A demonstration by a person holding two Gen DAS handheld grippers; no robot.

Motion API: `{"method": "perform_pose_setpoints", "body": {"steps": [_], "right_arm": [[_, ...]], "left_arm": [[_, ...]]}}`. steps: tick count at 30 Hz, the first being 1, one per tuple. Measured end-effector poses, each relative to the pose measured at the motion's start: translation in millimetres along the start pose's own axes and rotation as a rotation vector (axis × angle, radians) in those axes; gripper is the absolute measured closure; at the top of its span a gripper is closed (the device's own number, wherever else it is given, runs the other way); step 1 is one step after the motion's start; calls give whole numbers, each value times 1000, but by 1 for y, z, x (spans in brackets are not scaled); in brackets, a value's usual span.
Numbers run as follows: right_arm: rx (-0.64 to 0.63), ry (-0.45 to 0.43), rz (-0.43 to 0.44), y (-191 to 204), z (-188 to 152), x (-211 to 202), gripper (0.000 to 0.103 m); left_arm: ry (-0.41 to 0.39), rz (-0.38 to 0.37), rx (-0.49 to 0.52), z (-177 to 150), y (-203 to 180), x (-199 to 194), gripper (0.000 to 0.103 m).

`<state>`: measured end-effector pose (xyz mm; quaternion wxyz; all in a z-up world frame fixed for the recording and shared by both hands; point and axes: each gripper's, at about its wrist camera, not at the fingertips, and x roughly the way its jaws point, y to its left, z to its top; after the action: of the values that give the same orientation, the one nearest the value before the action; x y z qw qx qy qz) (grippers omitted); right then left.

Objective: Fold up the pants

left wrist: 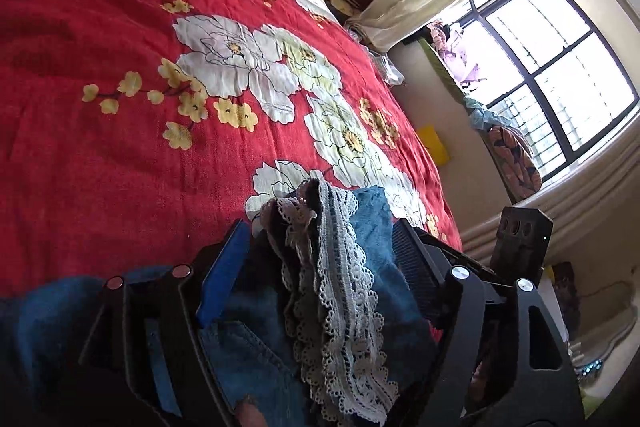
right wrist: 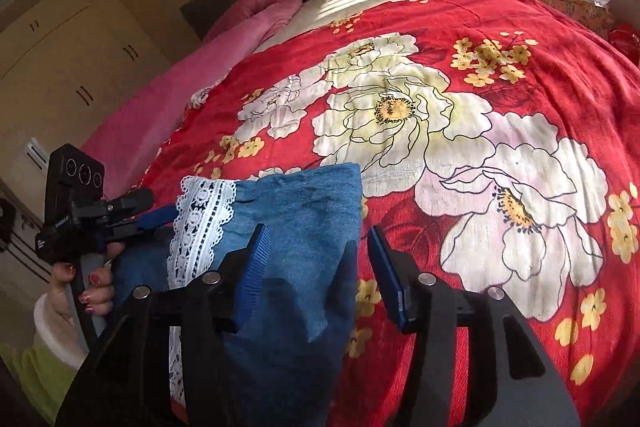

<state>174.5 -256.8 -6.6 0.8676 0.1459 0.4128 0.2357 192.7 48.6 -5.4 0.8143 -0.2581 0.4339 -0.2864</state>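
The blue pants (right wrist: 304,227) lie bunched at the near edge of the red bedspread (right wrist: 500,27). The left gripper (left wrist: 320,255), jaws wide, straddles the lace hem (left wrist: 340,287); the right gripper (right wrist: 316,247) gapes over denim. Likely next: pinch and spread flat.

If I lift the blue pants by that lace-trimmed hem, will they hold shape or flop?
Probably flop: the blue pants drape and wrinkle over the bedspread. The lace trim bunches loosely between the left hand-held gripper fingers, so it may snag or stretch. The denim-like cloth looks fairly heavy for its size.
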Motion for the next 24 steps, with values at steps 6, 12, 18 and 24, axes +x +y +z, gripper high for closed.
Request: {"method": "perform_pose_setpoints", "body": {"steps": [6,12,18,24], "right_arm": [[-14,5,40,7,-42,-34,45],[-6,42,77,12,-72,-46,45],[-10,63,94,14,-88,-54,45],[-28,86,84,17,-94,-53,45]], "left_arm": [[-11,19,-56,-44,-12,-33,35],[57,5,-161,-101,-17,-37,35],[99,71,-162,-126,-30,-26,35],[124,151,-163,-129,-40,-9,35]]}}
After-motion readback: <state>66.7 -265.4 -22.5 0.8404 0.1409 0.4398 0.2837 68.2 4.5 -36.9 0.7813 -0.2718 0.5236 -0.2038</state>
